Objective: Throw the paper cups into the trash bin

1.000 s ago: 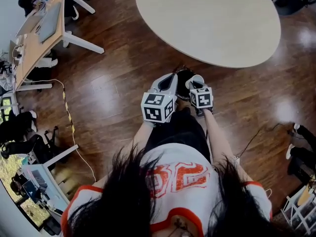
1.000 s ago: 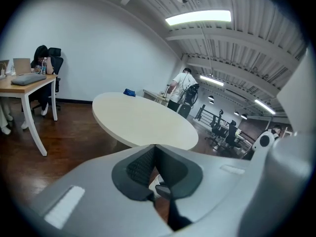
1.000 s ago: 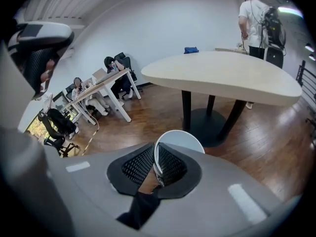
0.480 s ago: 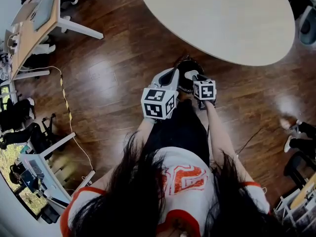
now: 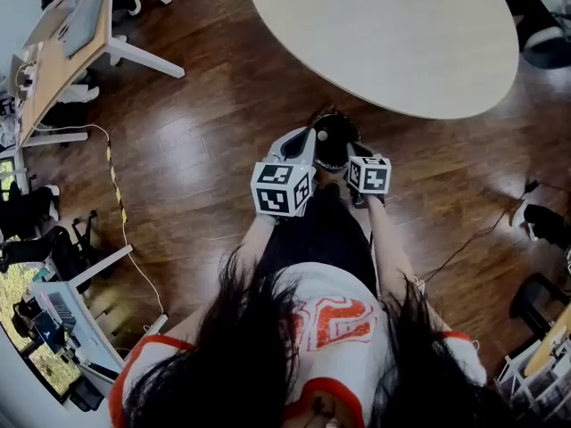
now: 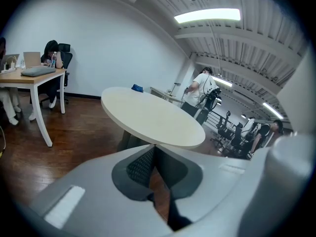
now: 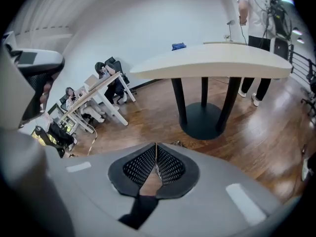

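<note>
You stand on the wooden floor at the near rim of the round desk. Both tools are held out side by side in front of you, their marker cubes turned up toward the head camera. Your left tool is closed, its pads meeting at the tip with nothing between them; only floor shows through the slit lower down. Your right tool has just been closing, and its meshed pads now meet at the tip too, gripping nothing. The trash bin, a dark round shape on the floor, sits just past the tips of both tools, right at the desk's edge. A small pale spot shows in its mouth, too small to identify. A blue object lies toward the far side of the desk's pale top, and the black pedestal base stands beneath it. Off to your left, a second desk on white legs carries a laptop. A yellow-and-black cable trails across the boards.
</note>
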`<state>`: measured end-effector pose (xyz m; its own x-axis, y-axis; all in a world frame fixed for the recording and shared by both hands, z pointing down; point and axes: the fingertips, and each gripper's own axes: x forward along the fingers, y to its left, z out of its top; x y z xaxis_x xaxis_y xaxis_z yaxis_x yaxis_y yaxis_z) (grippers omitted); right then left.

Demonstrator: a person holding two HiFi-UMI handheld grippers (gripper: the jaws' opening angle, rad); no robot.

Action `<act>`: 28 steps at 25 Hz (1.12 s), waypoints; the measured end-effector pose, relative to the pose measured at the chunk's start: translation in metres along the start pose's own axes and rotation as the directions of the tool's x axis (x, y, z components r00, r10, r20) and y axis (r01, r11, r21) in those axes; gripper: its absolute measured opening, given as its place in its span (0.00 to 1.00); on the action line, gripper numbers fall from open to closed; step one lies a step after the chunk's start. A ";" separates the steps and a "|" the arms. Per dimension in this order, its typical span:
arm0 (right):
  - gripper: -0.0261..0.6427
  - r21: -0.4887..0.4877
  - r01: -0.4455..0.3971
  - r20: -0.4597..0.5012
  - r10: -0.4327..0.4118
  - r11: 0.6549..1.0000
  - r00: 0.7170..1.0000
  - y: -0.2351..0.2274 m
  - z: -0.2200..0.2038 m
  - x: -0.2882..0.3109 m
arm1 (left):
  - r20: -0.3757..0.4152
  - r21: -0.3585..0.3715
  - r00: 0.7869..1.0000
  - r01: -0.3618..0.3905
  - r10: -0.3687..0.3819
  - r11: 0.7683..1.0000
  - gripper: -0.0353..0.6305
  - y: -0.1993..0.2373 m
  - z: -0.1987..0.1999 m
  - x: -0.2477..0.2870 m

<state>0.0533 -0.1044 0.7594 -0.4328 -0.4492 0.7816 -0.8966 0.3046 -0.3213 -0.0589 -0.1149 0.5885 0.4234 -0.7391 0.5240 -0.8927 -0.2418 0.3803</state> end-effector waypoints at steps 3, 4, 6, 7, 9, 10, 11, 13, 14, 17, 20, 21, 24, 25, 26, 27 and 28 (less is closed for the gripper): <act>0.05 0.009 -0.010 0.042 0.009 1.000 0.999 0.009 0.008 -0.021 | 0.000 0.010 1.000 0.016 -0.016 1.000 0.05 -0.010 0.003 -0.005; 0.04 0.013 -0.012 0.057 0.011 1.000 0.998 0.010 0.011 -0.026 | -0.001 0.015 1.000 0.022 -0.022 1.000 0.05 -0.012 0.003 -0.005; 0.04 0.028 -0.019 0.090 0.016 0.999 0.996 0.013 0.018 -0.037 | -0.001 0.027 0.999 0.032 -0.032 0.999 0.05 -0.018 0.002 -0.003; 0.04 0.038 -0.023 0.106 0.019 0.999 0.994 0.014 0.022 -0.042 | 0.000 0.034 0.999 0.038 -0.038 0.999 0.05 -0.020 0.002 -0.002; 0.04 0.056 -0.032 0.137 0.024 0.998 0.990 0.017 0.031 -0.055 | 0.004 0.046 0.999 0.048 -0.048 0.998 0.05 -0.025 0.005 -0.002; 0.04 0.062 -0.037 0.150 0.027 0.997 0.988 0.020 0.036 -0.063 | 0.007 0.050 0.999 0.053 -0.053 0.997 0.05 -0.027 0.007 -0.003; 0.04 0.066 -0.043 0.162 0.032 0.997 0.986 0.022 0.040 -0.072 | 0.011 0.052 0.998 0.057 -0.057 0.997 0.05 -0.029 0.010 -0.004; 0.04 0.073 -0.052 0.188 0.037 0.996 0.981 0.027 0.050 -0.088 | 0.019 0.056 0.998 0.062 -0.063 0.997 0.05 -0.031 0.014 -0.006; 0.04 0.077 -0.054 0.206 0.037 0.996 0.978 0.028 0.055 -0.096 | 0.022 0.060 0.998 0.062 -0.064 0.996 0.05 -0.031 0.015 -0.006; 0.04 0.093 -0.068 0.265 0.041 0.993 0.963 0.032 0.069 -0.113 | 0.026 0.067 0.998 0.061 -0.063 0.996 0.05 -0.027 0.013 -0.004; 0.04 0.104 -0.102 0.313 0.065 0.989 0.947 0.042 0.085 -0.129 | 0.029 0.068 0.998 0.062 -0.064 0.996 0.05 -0.026 0.014 -0.003; 0.04 0.104 -0.114 0.329 0.075 0.988 0.941 0.046 0.091 -0.134 | 0.032 0.070 0.997 0.064 -0.067 0.995 0.05 -0.027 0.016 -0.003; 0.04 0.078 -0.141 0.375 0.102 0.987 0.921 0.057 0.109 -0.149 | 0.045 0.086 0.996 0.076 -0.080 0.993 0.05 -0.032 0.023 -0.001; 0.04 0.068 -0.145 0.389 0.108 0.987 0.915 0.060 0.114 -0.153 | 0.049 0.092 0.995 0.080 -0.085 0.992 0.05 -0.034 0.026 0.000; 0.04 0.059 -0.147 0.401 0.111 0.987 0.910 0.063 0.118 -0.157 | 0.052 0.098 0.995 0.085 -0.090 0.992 0.05 -0.036 0.028 0.001; 0.04 0.054 -0.146 0.411 0.111 0.988 0.905 0.065 0.122 -0.160 | 0.055 0.105 0.994 0.090 -0.096 0.990 0.05 -0.038 0.030 0.001; 0.04 0.050 -0.144 0.419 0.110 0.988 0.901 0.066 0.125 -0.163 | 0.057 0.111 0.993 0.096 -0.103 0.989 0.05 -0.040 0.033 0.001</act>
<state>0.0527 -0.1160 0.5434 -0.5279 -0.7234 0.4450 -0.8286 0.3238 -0.4566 -0.0277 -0.1262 0.5485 0.5034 -0.7451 0.4375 -0.8595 -0.3800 0.3418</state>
